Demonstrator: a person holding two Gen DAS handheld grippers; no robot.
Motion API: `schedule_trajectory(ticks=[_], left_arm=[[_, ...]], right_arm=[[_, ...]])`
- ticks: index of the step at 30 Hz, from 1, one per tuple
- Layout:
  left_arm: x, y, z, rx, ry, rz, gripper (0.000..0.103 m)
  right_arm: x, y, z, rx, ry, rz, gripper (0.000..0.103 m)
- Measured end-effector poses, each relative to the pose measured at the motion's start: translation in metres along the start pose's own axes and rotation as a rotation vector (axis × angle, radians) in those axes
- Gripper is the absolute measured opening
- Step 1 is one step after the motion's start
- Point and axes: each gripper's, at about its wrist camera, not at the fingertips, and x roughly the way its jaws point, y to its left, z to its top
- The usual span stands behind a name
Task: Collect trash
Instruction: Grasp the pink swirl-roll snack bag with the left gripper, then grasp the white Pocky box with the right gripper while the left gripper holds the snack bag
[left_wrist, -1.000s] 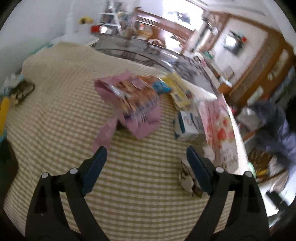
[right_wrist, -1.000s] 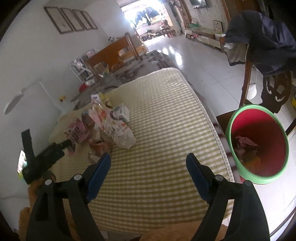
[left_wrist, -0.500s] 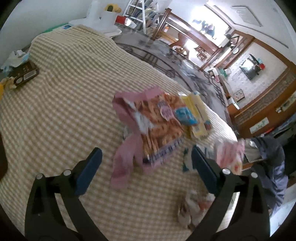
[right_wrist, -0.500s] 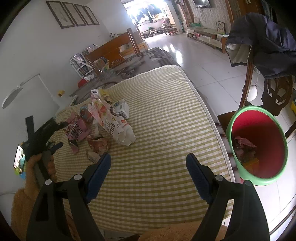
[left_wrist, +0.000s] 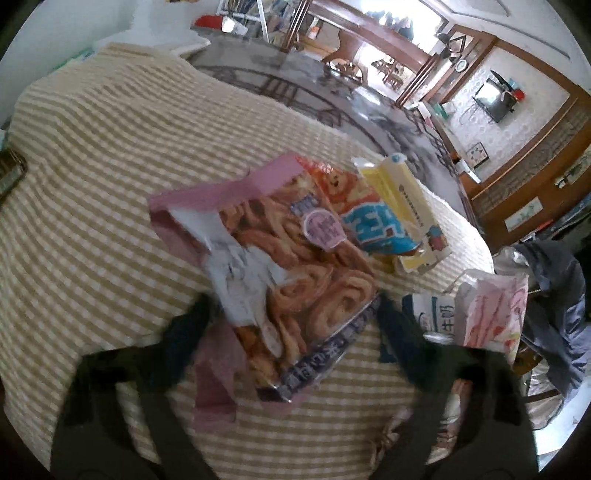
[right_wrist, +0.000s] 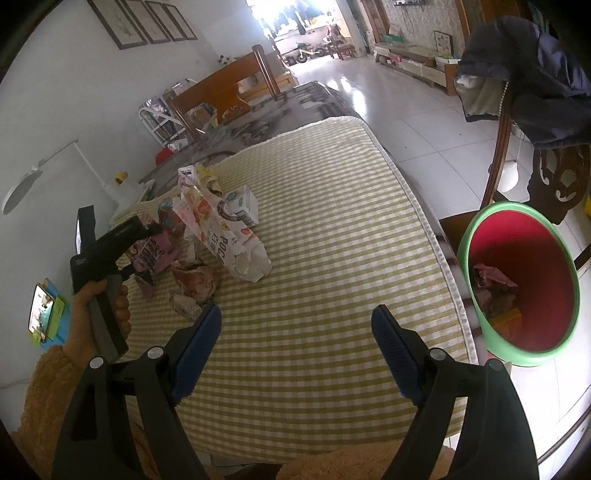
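Left gripper (left_wrist: 291, 321) moved in over pink snack bag (left_wrist: 280, 273), jaws closing around it, not yet clamped, right gripper (right_wrist: 295, 336) released.

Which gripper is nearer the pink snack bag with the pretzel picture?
Left. The left gripper straddles the pink snack bag with the pretzel picture, its jaws closing on it. The right gripper hangs open over bare checked tablecloth, well short of it.

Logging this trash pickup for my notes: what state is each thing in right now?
Left gripper: jaws closing around the pink snack bag, not yet pressing.
Pink snack bag: torn open, lying on the checked cloth.
Right gripper: open, empty, above the cloth.
Green bin: open, tilted, some trash inside.
Strawberry-print bag: crumpled, lying flat.
Phone: screen lit.
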Motion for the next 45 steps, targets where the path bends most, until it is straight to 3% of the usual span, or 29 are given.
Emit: schedule_trajectory(ticks=[3,6,13,17,21,29,33,38,45], left_arm=[[-0.010,-0.005,-0.003,0.035,-0.025,-0.016,0.050],[-0.022,-0.004,-0.009,0.044,-0.040,-0.022,0.048],[-0.064,0.014,-0.041,-0.081,-0.029,-0.157,0.047],[-0.100,0.017,-0.082,-0.093,-0.053,-0.195,0.047],[-0.111,0.024,-0.114,-0.141,-0.018,-0.234,0.047],[-0.107,0.009,-0.110,-0.014,-0.048,-0.140,0.047],[-0.094,0.014,-0.106,-0.047,-0.005,-0.163,0.048],[-0.094,0.015,-0.101,-0.047,-0.014,-0.182,0.048],[-0.092,0.018,-0.102,-0.065,-0.002,-0.202,0.048]], right_arm=[[0.000,0.000,0.000,0.002,-0.001,0.001,0.081],[0.000,0.000,0.000,0.003,-0.001,0.003,0.081],[0.000,-0.001,0.000,0.003,-0.001,0.003,0.081],[0.004,0.000,0.001,0.003,0.015,0.000,0.081],[0.012,0.006,0.002,-0.019,0.053,-0.014,0.081],[0.042,0.041,0.027,-0.148,0.054,-0.061,0.081],[0.072,0.071,0.047,-0.210,0.068,-0.057,0.081],[0.108,0.106,0.065,-0.296,0.067,-0.078,0.087],[0.157,0.122,0.070,-0.332,0.166,-0.106,0.085]])
